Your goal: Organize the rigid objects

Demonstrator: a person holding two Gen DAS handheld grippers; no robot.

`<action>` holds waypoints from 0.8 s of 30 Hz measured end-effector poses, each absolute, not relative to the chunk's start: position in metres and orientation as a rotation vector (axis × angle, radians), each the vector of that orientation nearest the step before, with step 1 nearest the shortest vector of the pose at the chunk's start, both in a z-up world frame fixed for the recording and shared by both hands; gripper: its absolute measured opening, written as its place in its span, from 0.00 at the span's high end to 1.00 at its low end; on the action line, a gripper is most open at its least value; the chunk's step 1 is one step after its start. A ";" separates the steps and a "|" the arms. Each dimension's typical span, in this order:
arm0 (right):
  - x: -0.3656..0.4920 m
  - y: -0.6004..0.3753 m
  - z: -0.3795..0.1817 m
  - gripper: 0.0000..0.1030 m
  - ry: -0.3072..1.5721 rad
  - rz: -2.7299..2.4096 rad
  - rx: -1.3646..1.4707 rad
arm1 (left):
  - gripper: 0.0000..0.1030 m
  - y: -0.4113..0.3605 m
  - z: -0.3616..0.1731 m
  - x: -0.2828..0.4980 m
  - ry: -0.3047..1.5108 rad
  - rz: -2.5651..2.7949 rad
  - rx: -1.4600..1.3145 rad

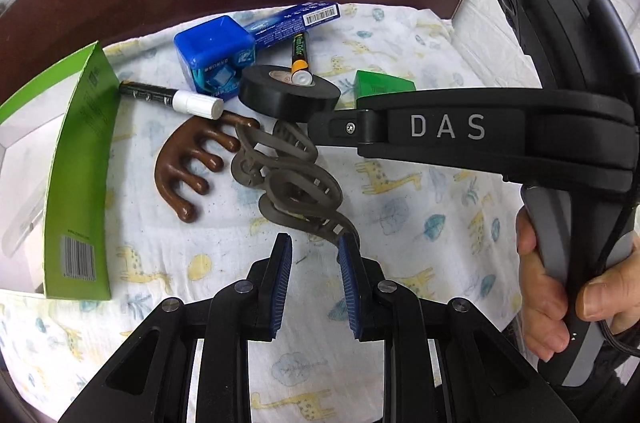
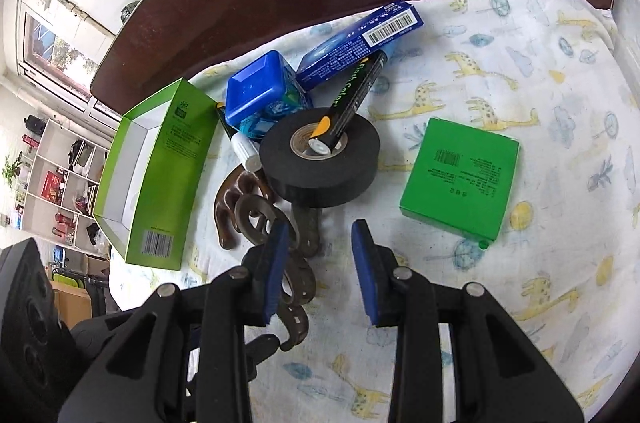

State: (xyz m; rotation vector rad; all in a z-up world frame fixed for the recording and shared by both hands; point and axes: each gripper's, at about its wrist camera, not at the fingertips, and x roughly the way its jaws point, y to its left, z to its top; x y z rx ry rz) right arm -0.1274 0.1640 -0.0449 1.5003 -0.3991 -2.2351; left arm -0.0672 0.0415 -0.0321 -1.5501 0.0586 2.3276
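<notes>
Hovering over the pile, both tools sit part-spread and empty: left tool (image 1: 314, 259) just short of the hair claw (image 1: 298, 179), right tool (image 2: 320, 251) short of the tape roll (image 2: 320, 159), probably lining up grabs toward the open green box (image 2: 156, 167).

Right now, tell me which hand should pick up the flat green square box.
Right. The right tool has the flat green square box lying unobstructed just beyond its open jaws. The left tool faces the brown hair claw clip.

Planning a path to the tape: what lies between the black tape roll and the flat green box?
Only bare printed cloth lies between the black tape roll and the flat green box, seen in the right wrist view.
</notes>
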 end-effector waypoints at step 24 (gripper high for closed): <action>-0.117 0.194 -0.039 0.68 -0.414 -2.268 1.488 | 0.90 0.030 -0.051 -0.070 -0.013 2.294 -1.650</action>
